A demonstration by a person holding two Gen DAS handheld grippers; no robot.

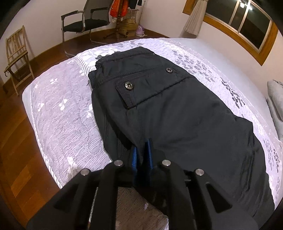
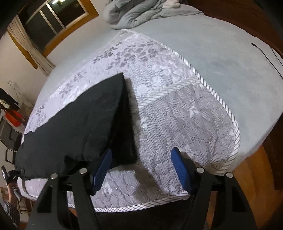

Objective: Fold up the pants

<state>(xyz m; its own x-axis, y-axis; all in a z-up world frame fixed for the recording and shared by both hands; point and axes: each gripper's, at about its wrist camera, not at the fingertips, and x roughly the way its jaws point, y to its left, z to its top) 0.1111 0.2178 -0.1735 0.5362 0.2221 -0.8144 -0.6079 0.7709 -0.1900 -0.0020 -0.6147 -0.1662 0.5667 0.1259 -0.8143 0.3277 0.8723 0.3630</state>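
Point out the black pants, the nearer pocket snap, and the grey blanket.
black pants (image 1: 176, 109): left wrist view, seat fabric.
pocket snap (image 1: 129, 86): left wrist view, its metal face.
grey blanket (image 2: 141, 12): right wrist view, crumpled folds.

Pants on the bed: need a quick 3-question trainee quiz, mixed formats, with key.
1. True or false: the right tool is clamped shut on the pants.
2. Multiple choice: what do the pants lie on? A. bare wooden floor. B. patterned quilt. C. seat of a chair.
3. Count: how many metal snap buttons show on the pants in the left wrist view?

Key: 1. False, its jaws stand open. 2. B. 3. Two.
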